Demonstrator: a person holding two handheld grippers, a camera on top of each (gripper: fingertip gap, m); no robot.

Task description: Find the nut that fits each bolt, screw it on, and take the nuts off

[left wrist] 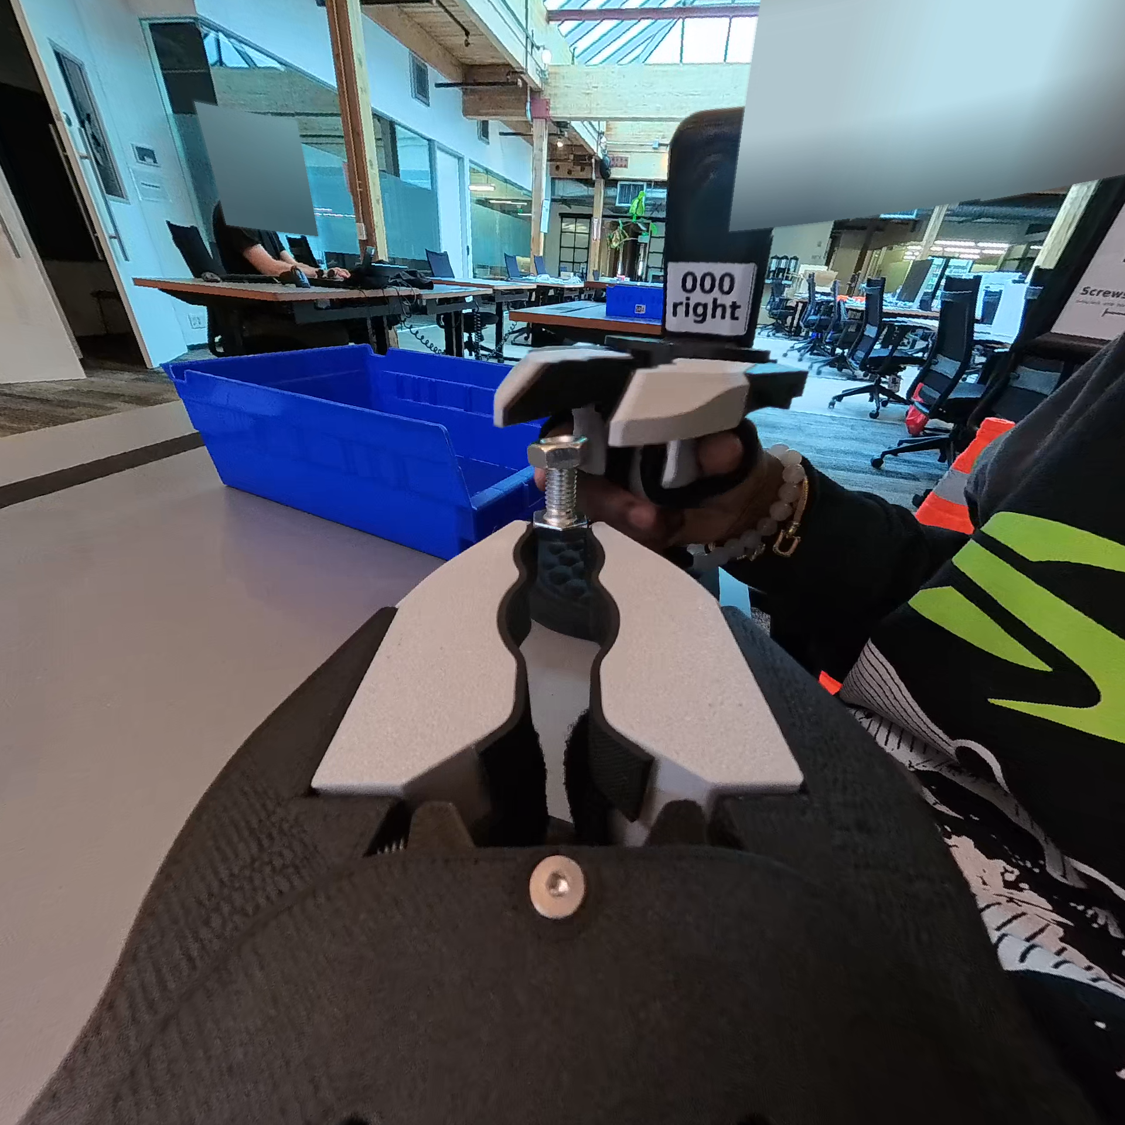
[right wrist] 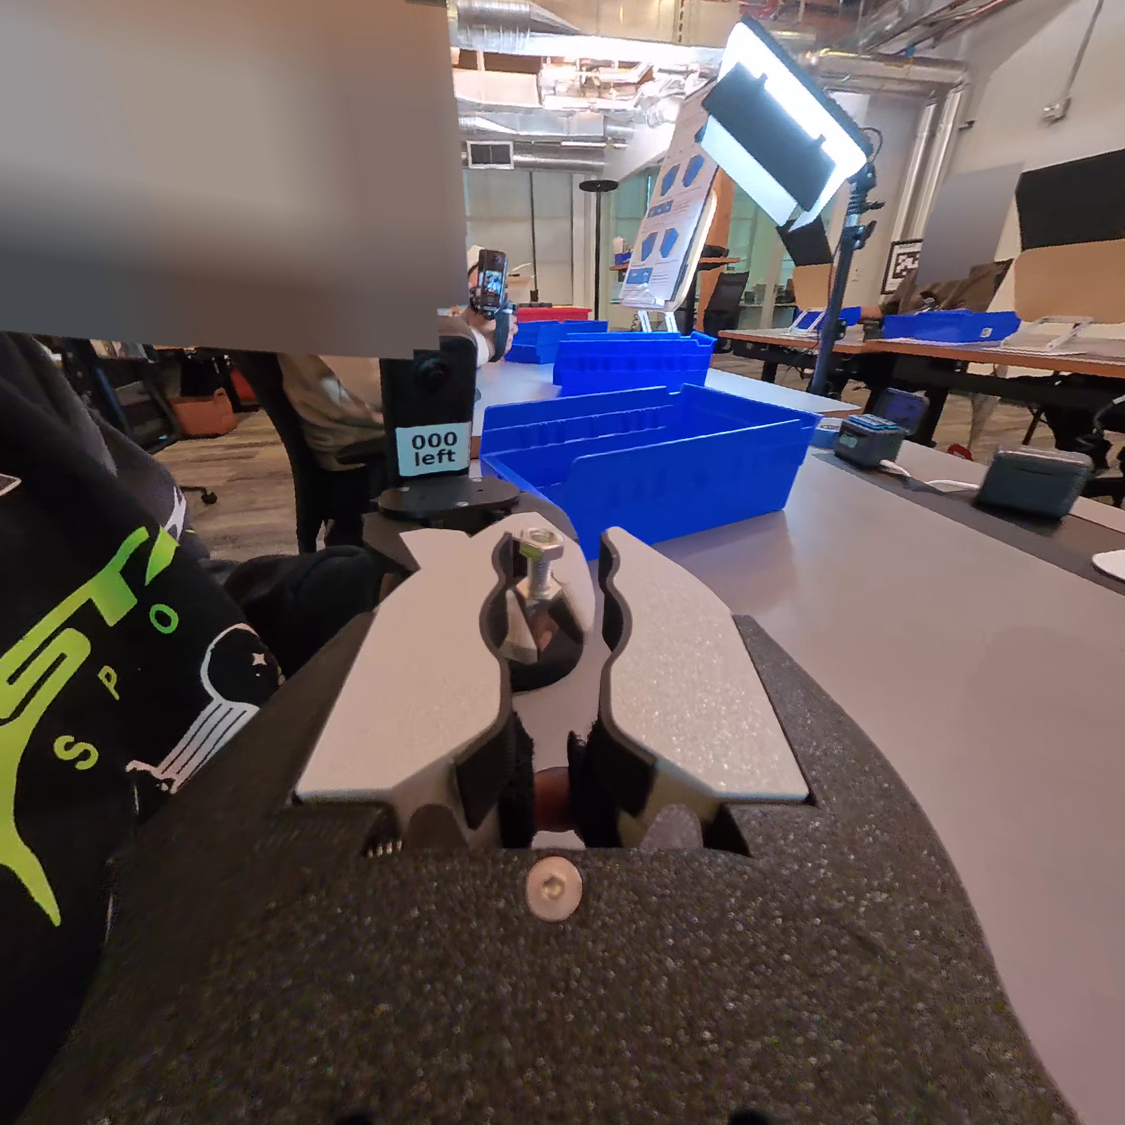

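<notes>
Close to my left gripper (left wrist: 559,536), clamped on the bolt (left wrist: 560,487) head, the bolt stands straight up. Right gripper (right wrist: 581,548) sits open around the nut (left wrist: 557,452) on top.

Left gripper (left wrist: 559,531) upright, jaws clamped on a bolt's head; right gripper (left wrist: 569,426) tipped over it from above, jaws parted around the nut, hand (left wrist: 700,481) gripping its handle.

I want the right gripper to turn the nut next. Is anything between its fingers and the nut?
Nothing visible is. The nut sits exposed at the top of the bolt, which the left gripper holds upright. The right gripper is already at the nut. The blue bin stands behind, clear of it.
</notes>
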